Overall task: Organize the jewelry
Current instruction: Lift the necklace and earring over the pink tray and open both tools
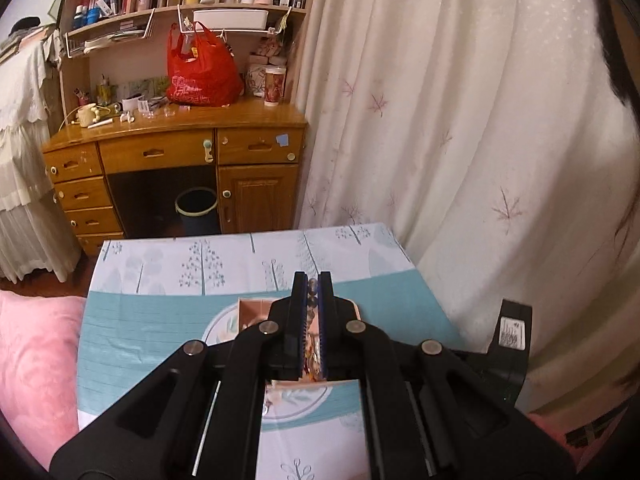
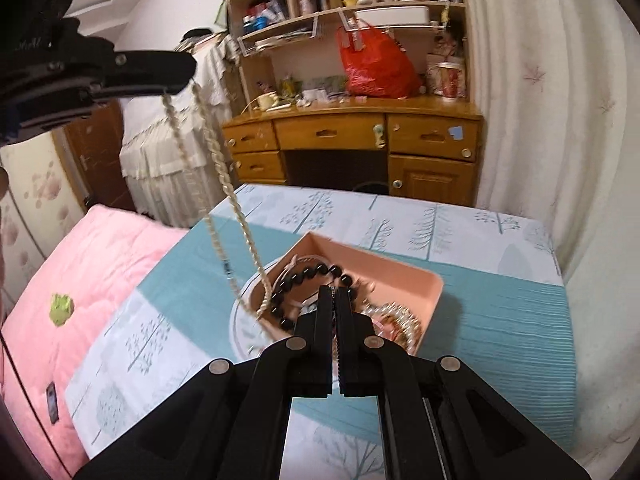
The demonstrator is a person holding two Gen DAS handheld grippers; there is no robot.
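A pink tray [image 2: 404, 270] sits on the blue-and-white tablecloth and holds a black bead bracelet [image 2: 308, 274] and gold and pearl jewelry [image 2: 394, 318]. My left gripper [image 2: 180, 80] is high at the upper left, shut on a pale twisted necklace [image 2: 224, 184] that hangs in a long loop down to the tray's left edge. In the left wrist view the left gripper [image 1: 313, 280] has the necklace [image 1: 312, 336] pinched between its pads above the tray [image 1: 250, 312]. My right gripper [image 2: 334, 290] is shut, over the tray, with nothing visibly held.
A pink quilt [image 2: 80, 280] lies left of the table. A wooden desk [image 2: 352, 128] with a red bag [image 2: 376, 64] and shelves stands behind. White curtains [image 2: 560, 120] hang at the right. A bin [image 1: 196, 210] sits under the desk.
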